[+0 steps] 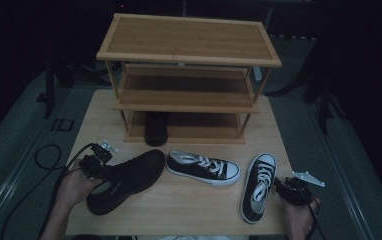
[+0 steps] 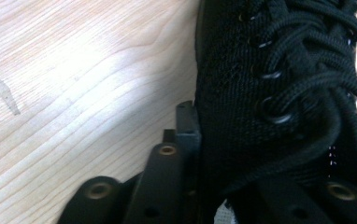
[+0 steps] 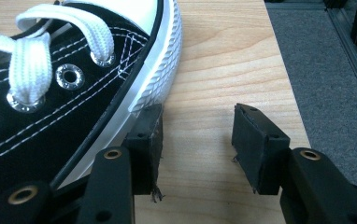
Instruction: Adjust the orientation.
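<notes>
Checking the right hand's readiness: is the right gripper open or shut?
Open. In its own view the right gripper has bare table between its jaws; the laced shoe lies beside one jaw, not between them.

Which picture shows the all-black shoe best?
The high view: the whole all-black shoe lies on the table, its collar pinched by the left gripper. The left gripper view gives a close-up of its knit side and black laces. The right gripper view shows a black-and-white sneaker instead.
</notes>
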